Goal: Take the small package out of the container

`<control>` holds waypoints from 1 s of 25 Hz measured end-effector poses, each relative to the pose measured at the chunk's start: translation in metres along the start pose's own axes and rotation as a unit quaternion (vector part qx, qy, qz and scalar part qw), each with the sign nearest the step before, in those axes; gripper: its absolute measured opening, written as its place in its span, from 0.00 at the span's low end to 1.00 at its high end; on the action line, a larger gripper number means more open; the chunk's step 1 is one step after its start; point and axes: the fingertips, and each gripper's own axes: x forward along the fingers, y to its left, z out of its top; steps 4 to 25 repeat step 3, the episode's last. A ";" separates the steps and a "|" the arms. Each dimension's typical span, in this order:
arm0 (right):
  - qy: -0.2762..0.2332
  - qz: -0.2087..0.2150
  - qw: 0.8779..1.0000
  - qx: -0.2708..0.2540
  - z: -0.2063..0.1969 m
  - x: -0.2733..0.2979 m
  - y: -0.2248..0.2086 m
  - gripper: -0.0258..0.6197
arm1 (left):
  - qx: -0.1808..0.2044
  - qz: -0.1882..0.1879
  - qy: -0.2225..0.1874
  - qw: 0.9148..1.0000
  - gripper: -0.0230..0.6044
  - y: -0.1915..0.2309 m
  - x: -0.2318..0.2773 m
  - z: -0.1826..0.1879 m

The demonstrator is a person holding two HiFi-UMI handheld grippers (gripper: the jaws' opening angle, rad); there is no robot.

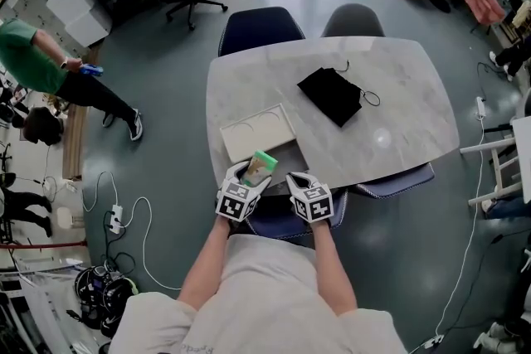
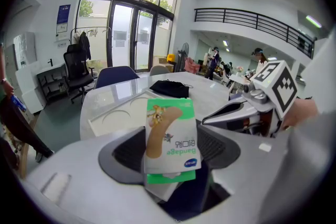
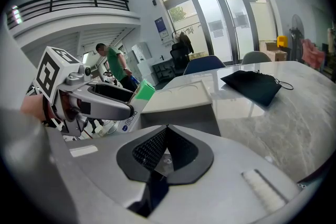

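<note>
A small green-and-white bandage package (image 1: 262,165) stands upright between the jaws of my left gripper (image 1: 251,174), which is shut on it just off the table's near edge. In the left gripper view the package (image 2: 170,139) fills the space between the dark pads, printed side facing the camera. The container, a flat white box (image 1: 257,133), lies on the table just beyond it. My right gripper (image 1: 299,180) hovers beside the left one, jaws shut with nothing between them. From the right gripper view the package (image 3: 137,96) sticks up out of the left gripper (image 3: 100,99).
A black pouch (image 1: 332,95) lies mid-table on the marble top (image 1: 398,120). Two chairs (image 1: 260,27) stand at the far side. A person in a green top (image 1: 33,62) is on the floor at the left, and cables lie near my feet.
</note>
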 end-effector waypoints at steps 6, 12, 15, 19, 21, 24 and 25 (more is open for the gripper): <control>-0.002 0.000 1.000 -0.001 0.002 0.000 -0.001 0.04 | 0.001 0.001 -0.004 1.000 0.60 0.000 0.000 0.004; -0.002 0.000 1.000 -0.001 0.002 0.000 -0.001 0.04 | 0.001 0.001 -0.004 1.000 0.60 0.000 0.000 0.004; -0.002 0.000 1.000 -0.001 0.002 0.000 -0.001 0.04 | 0.001 0.001 -0.004 1.000 0.60 0.000 0.000 0.004; -0.002 0.000 1.000 -0.001 0.002 0.000 -0.001 0.04 | 0.001 0.001 -0.004 1.000 0.60 0.000 0.000 0.004; -0.002 0.000 1.000 -0.001 0.002 0.000 -0.001 0.04 | 0.001 0.001 -0.004 1.000 0.60 0.000 0.000 0.004; -0.002 0.000 1.000 -0.001 0.002 0.000 -0.001 0.04 | 0.001 0.001 -0.004 1.000 0.60 0.000 0.000 0.004; -0.002 0.000 1.000 -0.001 0.002 0.000 -0.001 0.04 | 0.001 0.001 -0.004 1.000 0.60 0.000 0.000 0.004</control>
